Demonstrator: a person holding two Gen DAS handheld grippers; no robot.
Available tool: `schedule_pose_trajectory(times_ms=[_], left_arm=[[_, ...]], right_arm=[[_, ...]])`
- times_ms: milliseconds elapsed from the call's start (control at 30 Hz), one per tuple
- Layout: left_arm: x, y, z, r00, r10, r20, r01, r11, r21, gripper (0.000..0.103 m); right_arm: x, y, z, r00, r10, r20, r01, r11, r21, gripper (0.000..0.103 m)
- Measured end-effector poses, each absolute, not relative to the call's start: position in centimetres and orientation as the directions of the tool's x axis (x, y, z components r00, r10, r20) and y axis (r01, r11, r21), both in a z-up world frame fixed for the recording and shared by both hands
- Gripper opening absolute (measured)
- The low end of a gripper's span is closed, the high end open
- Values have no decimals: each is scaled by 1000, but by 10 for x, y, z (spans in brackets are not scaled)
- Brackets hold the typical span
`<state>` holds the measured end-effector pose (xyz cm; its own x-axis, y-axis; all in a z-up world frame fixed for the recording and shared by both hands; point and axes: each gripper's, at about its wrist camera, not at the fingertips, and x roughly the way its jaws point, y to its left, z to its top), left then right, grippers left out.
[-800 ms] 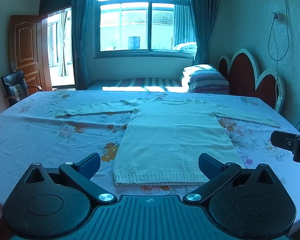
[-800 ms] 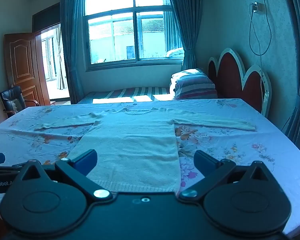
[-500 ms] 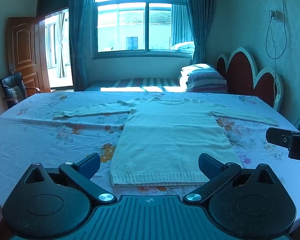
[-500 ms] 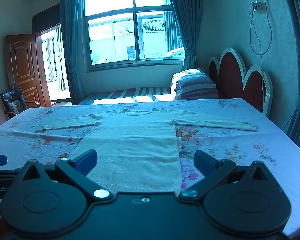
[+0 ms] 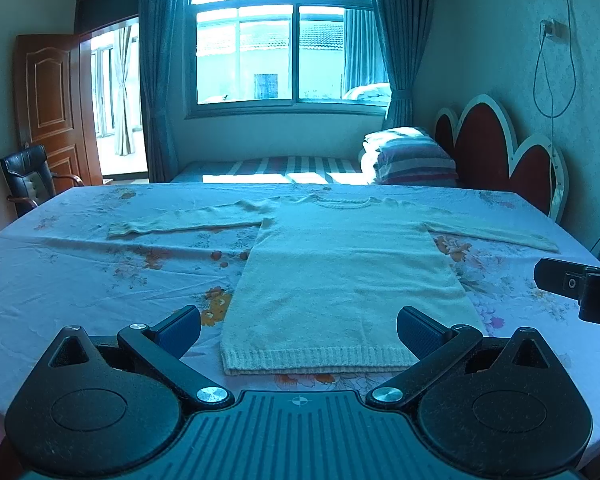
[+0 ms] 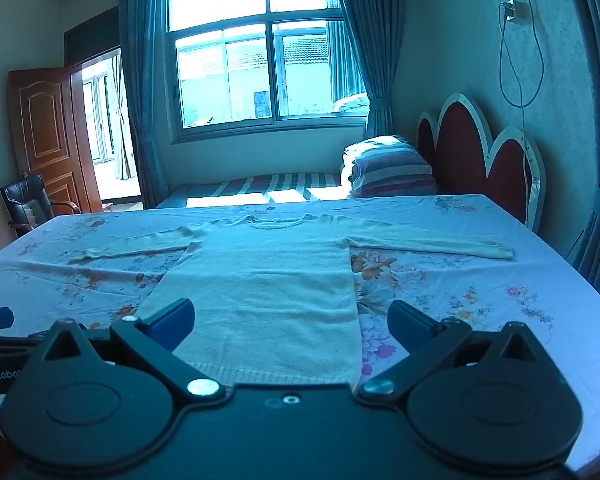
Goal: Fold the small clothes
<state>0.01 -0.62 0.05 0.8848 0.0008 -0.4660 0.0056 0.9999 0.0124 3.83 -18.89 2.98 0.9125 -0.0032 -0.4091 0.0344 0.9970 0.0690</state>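
A pale sweater [image 5: 340,272] lies flat on the floral table [image 5: 100,280], both sleeves spread. Left hand-held gripper [image 5: 299,330] and right hand-held gripper [image 6: 290,328] hover wide apart above its hem.

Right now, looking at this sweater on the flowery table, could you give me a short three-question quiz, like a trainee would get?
1. True or false: the sweater lies flat with both sleeves spread out to the sides.
2. Which part of the sweater is nearest the left gripper? A) the collar B) the ribbed hem C) a cuff
3. Fill in: the right gripper is ____ and holds nothing.

Key:
1. True. It lies spread on the floral tablecloth.
2. B. The hem lies just ahead of the open fingers.
3. Open. Both grippers are open and neither touches the sweater.
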Motion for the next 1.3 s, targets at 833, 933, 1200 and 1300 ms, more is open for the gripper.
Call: schedule_pose_trajectory(times_ms=[833, 933, 1200, 1300], left_arm=[[7, -7, 8, 888, -1, -459, 13, 1000, 24, 103], [7, -8, 8, 890, -3, -457, 16, 1000, 25, 103], [8, -9, 8, 890, -9, -455, 21, 1000, 21, 103], [8, -10, 8, 890, -10, -455, 23, 999, 22, 103]], right_arm=[[41, -191, 33, 920, -1, -392, 29, 997, 67, 103], [40, -190, 33, 920, -1, -391, 30, 997, 66, 103], [40, -190, 33, 920, -2, -391, 29, 998, 64, 103], [41, -191, 34, 921, -4, -389, 31, 998, 63, 103]])
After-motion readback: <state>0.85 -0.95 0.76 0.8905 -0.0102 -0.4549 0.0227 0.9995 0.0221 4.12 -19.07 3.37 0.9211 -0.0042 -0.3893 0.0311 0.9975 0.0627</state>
